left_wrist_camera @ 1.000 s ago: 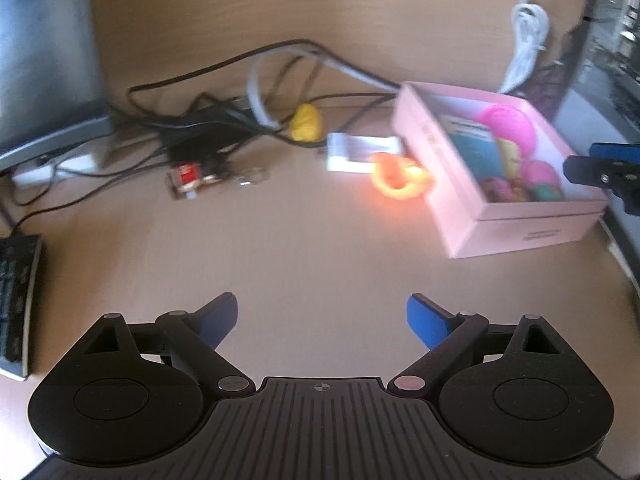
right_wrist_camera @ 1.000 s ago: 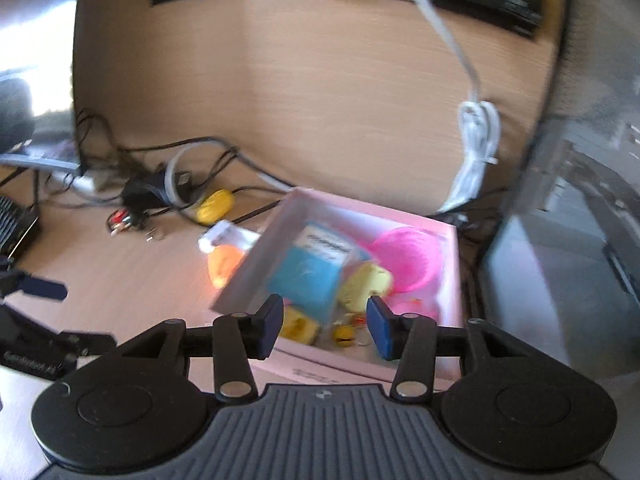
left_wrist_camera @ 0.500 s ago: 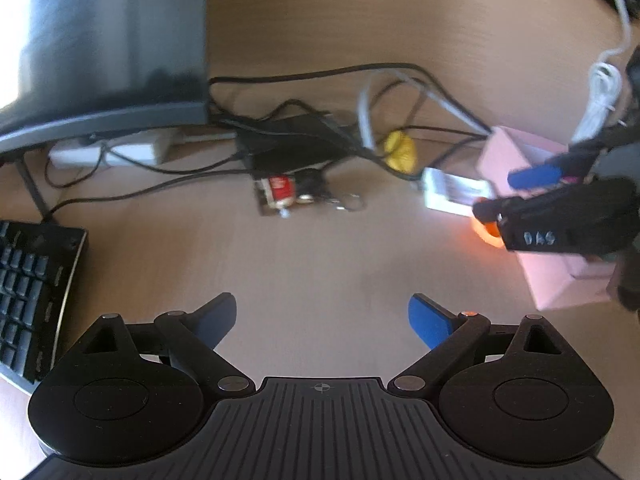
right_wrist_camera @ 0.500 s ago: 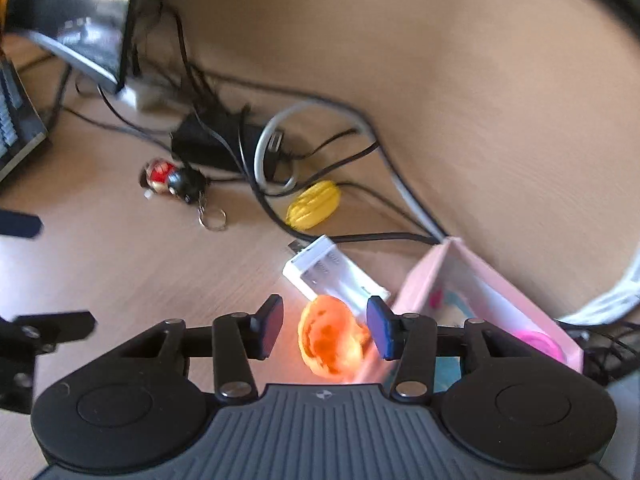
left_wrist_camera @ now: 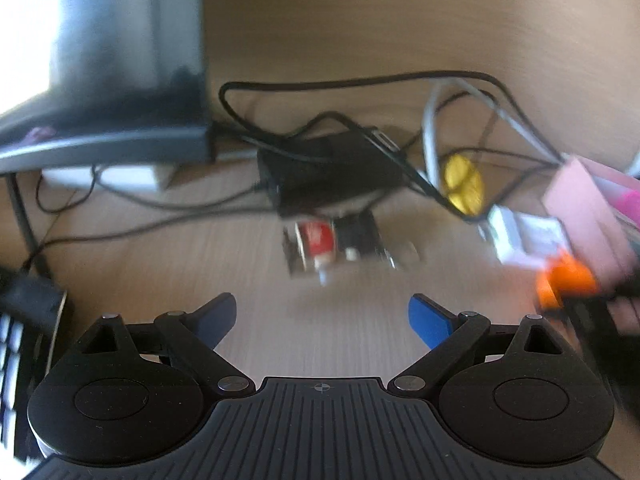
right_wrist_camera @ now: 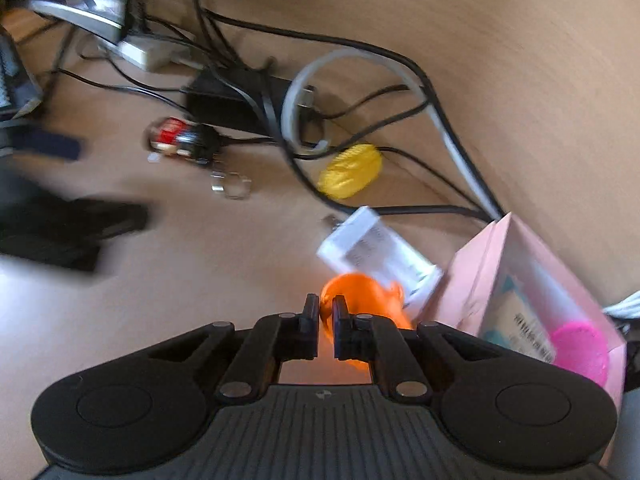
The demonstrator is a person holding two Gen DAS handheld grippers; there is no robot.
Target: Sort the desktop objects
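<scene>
The right tool (right_wrist_camera: 326,312) has its jaws pressed nearly together on the near edge of the orange toy (right_wrist_camera: 362,294), which sits on the counter (right_wrist_camera: 180,300) just beside the left wall of the pink box (right_wrist_camera: 480,272). The grip looks like a pinch on the toy's rim, though motion blur leaves the exact contact uncertain. A white charger (right_wrist_camera: 376,252) lies just behind the orange toy and touches the pink box at its left corner. A yellow toy (right_wrist_camera: 350,170) rests further behind the pink box's left side, among black cables (right_wrist_camera: 360,44). A red-and-black keychain (right_wrist_camera: 182,140) lies well to the left of the pink box, in front of a black adapter (right_wrist_camera: 228,100). Inside the pink box are a pink round item (right_wrist_camera: 580,350) and a light blue package (right_wrist_camera: 516,320). The left tool (left_wrist_camera: 322,316) has its jaws spread wide with nothing between them, above bare counter well to the left of the pink box (left_wrist_camera: 580,208). From the left wrist view, the keychain (left_wrist_camera: 320,240) lies ahead of the left tool, and the orange toy (left_wrist_camera: 564,280) appears at the pink box's near corner.
</scene>
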